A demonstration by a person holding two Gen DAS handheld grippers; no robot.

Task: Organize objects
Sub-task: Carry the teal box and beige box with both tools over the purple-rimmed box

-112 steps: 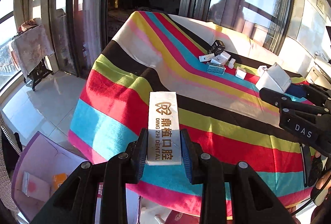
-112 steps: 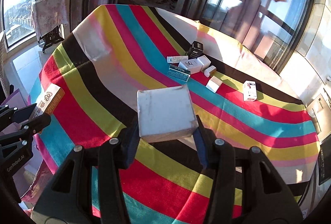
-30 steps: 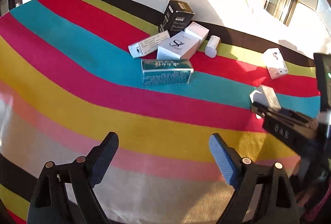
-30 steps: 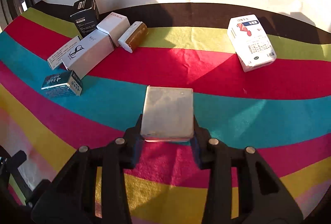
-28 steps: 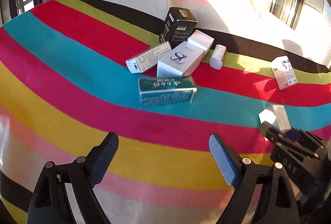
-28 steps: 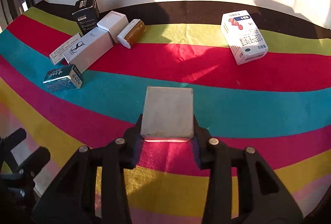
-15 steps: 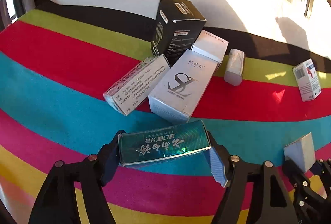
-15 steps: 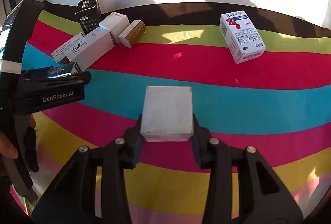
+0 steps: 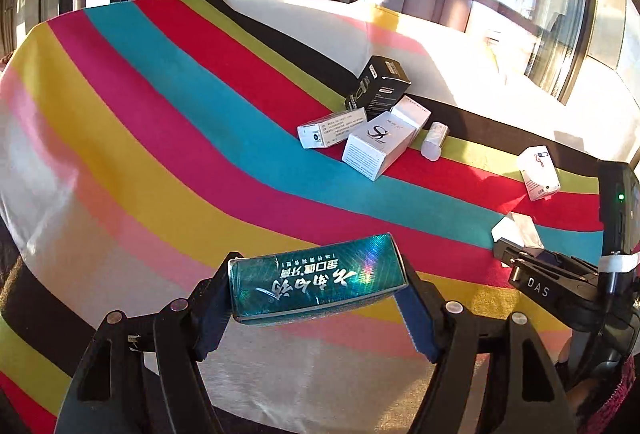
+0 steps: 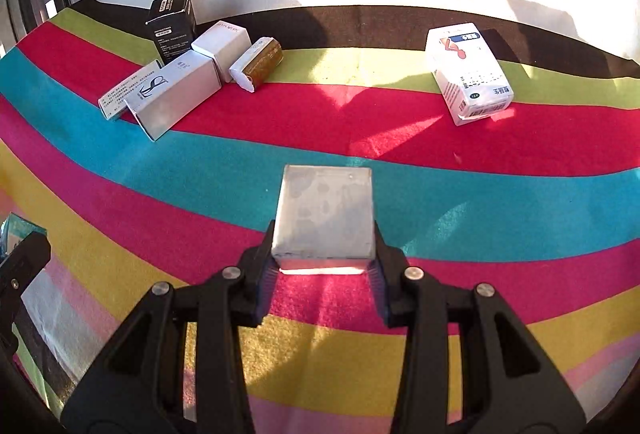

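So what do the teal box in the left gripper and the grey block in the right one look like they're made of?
Teal box: likely thin cardboard with glossy holographic foil; rainbow glints, printed characters, folded edges. Grey block: matte, mottled pale grey faces with crisp edges; could be plain card or something denser, the look doesn't settle it.

A woven, matt striped cotton-like cloth point(image 9: 168, 137) in many colours covers the desk, its weave slightly coarse. The teal cardboard box point(image 9: 316, 280) has a glossy holographic foil finish that catches rainbow glints. The plain grey-white cardboard box point(image 10: 326, 211) looks matt and mottled with faint stains. The black cardboard carton point(image 10: 172, 23) is matt with a slight sheen; the white printed paperboard packet point(image 10: 468, 71) is smooth. The tongs point(image 10: 322, 288) are matt black plastic with small shiny metal rivets and ribbed blue pads point(image 9: 416, 326)
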